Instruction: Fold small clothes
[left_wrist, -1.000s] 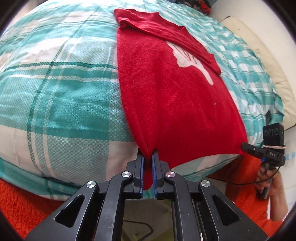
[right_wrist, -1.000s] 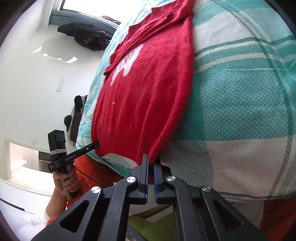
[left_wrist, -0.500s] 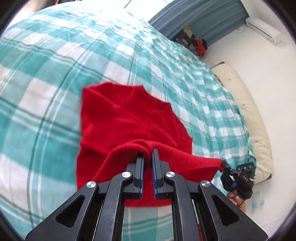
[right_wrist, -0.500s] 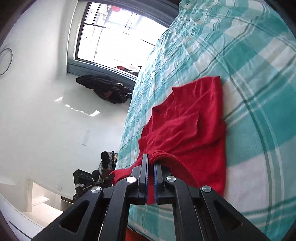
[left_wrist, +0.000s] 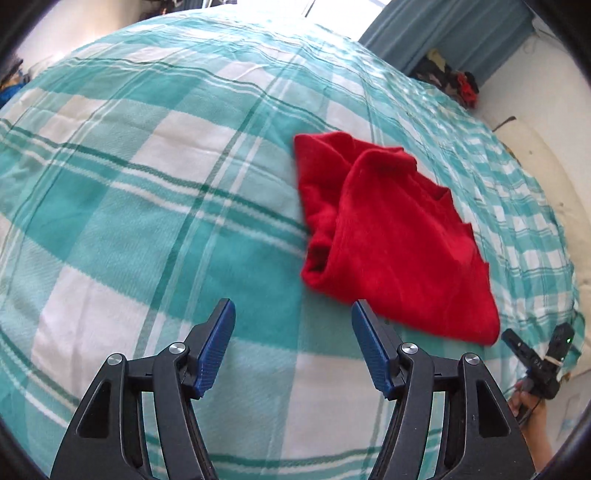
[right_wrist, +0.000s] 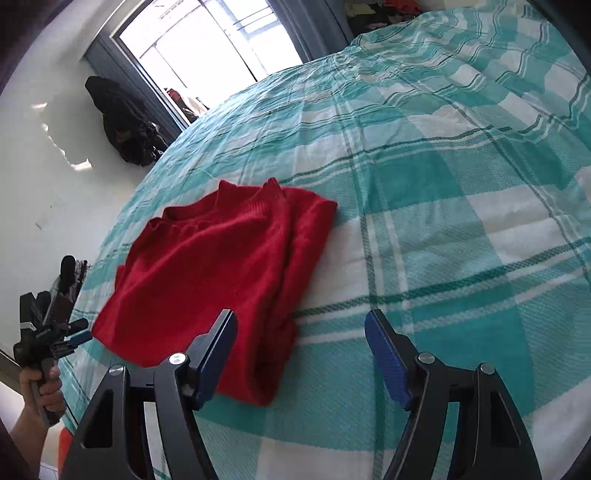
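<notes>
A small red knit sweater (left_wrist: 391, 240) lies folded in half on the teal and white checked bedspread (left_wrist: 147, 221). In the left wrist view it lies just beyond and right of my left gripper (left_wrist: 293, 314), which is open and empty above the bedspread. In the right wrist view the sweater (right_wrist: 221, 280) lies left of centre, collar at the far end, its near edge under the left finger (right_wrist: 218, 350). My right gripper (right_wrist: 301, 328) is open and empty. Each gripper also shows at the edge of the other's view, the right (left_wrist: 535, 354) and the left (right_wrist: 48, 332).
The bed fills both views. A window with blue-grey curtains (right_wrist: 207, 55) and dark clothes hanging on the wall (right_wrist: 125, 125) lie beyond it. A white wall and a pale cushion (left_wrist: 546, 192) run along the bed's right side. A clothes pile (left_wrist: 454, 79) sits at the far corner.
Both grippers carried the sweater's bottom hem up and over toward the collar, then opened and let go. The sweater now lies folded in half and both grippers have drawn back from it.
</notes>
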